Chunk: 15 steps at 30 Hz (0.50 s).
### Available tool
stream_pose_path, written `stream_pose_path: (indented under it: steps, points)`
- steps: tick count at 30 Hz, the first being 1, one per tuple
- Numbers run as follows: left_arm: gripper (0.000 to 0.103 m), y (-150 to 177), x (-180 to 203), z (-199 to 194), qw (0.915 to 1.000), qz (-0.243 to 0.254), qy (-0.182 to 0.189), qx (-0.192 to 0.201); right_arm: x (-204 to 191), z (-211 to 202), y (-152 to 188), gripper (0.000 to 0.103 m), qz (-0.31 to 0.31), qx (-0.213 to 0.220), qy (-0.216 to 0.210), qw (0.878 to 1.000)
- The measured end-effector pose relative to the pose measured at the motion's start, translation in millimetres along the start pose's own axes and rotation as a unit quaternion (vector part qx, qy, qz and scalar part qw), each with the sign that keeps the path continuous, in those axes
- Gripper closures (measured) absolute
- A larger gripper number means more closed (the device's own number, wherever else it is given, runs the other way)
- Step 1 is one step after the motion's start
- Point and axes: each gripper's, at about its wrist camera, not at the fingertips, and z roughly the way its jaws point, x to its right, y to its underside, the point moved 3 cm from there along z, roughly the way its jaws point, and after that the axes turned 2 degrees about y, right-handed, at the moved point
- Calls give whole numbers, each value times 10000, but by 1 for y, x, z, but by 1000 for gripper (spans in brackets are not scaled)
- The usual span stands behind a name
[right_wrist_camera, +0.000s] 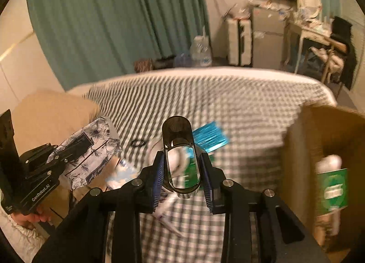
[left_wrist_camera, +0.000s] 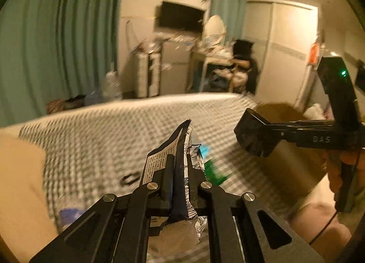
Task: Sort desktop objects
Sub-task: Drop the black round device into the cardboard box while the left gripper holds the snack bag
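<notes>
My left gripper [left_wrist_camera: 178, 160] is shut on a flat floral-print packet [left_wrist_camera: 180, 149], held above the checked bedcover [left_wrist_camera: 102, 130]. The packet also shows in the right wrist view [right_wrist_camera: 91, 149], with the left gripper [right_wrist_camera: 59, 155] around it. My right gripper [right_wrist_camera: 181, 162] is shut on a dark translucent tube-shaped object [right_wrist_camera: 180, 155], held upright over the bedcover [right_wrist_camera: 228, 98]. In the left wrist view the right gripper [left_wrist_camera: 255, 135] hangs at the right, its fingertips hidden. A shiny blue packet [right_wrist_camera: 211, 136] and a green item [right_wrist_camera: 191, 169] lie below.
An open cardboard box [right_wrist_camera: 319, 130] stands at the right with a green-labelled bottle [right_wrist_camera: 332, 185] inside. A second cardboard box [right_wrist_camera: 52, 112] is at the left. A black hair tie [right_wrist_camera: 138, 142] lies on the bedcover. Curtains and cluttered furniture stand beyond the bed.
</notes>
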Motion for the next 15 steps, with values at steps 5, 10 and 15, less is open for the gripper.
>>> stream_pose_path:
  steps: [5, 10, 15]
  points:
    - [96, -48, 77, 3, 9976, 149, 652, 168, 62, -68, -17, 73, 87, 357, 545, 9978]
    - [96, -74, 154, 22, 9911, 244, 1303, 90, 121, -103, -23, 73, 396, 404, 1019, 9932]
    - [96, -73, 211, 52, 9840, 178, 1762, -191, 174, -103, -7, 73, 776, 198, 1293, 9884]
